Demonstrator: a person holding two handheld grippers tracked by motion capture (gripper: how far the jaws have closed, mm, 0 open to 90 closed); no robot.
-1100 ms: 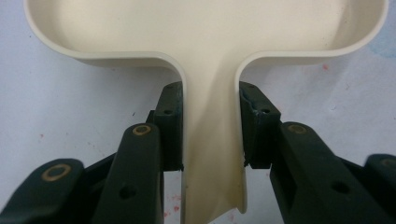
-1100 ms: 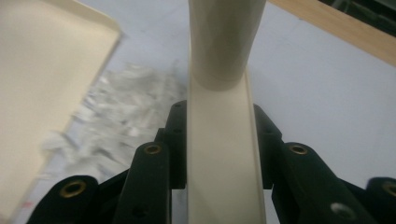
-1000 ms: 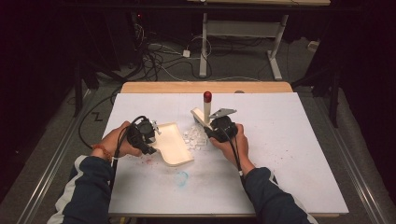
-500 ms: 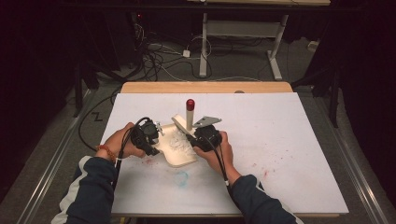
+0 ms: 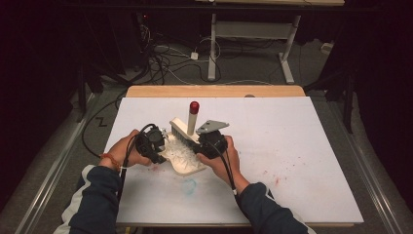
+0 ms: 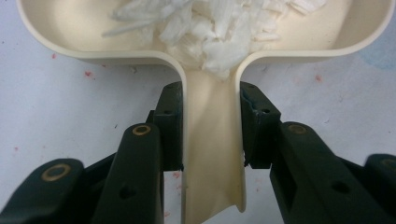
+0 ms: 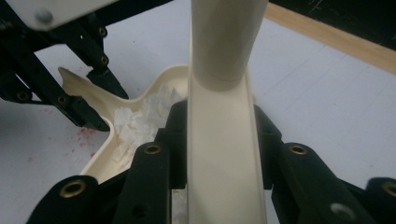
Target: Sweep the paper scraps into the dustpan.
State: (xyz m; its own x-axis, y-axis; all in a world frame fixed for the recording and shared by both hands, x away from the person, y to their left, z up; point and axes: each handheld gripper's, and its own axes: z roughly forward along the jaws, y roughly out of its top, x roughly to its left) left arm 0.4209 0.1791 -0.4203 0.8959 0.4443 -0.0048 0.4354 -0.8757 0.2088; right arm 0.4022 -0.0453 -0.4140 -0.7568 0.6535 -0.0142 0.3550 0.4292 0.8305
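Since the earlier frames, my right gripper had carried the brush leftward across the white table cover, from well clear of the dustpan to directly over it. Left gripper hadn't budged.

In the high view I saw the dustpan flat on the cover near the left-centre, pan end toward the right hand, with white shreds piled in it. Brush head sat at the pan's far edge, bristles touching the shreds; its handle stood nearly upright, red cap on top.

Left gripper view: both jaws were clamped on the dustpan's cream handle, pads pressing its two side walls. Shreds were heaped in the pan just ahead, spilling into the handle's throat.

Right gripper view: jaws were closed on the brush's cream handle, one pad on each side. Dustpan and shreds lay below and left, with the left gripper's black links beyond.

Red and blue smudges marked the cover near the pan.
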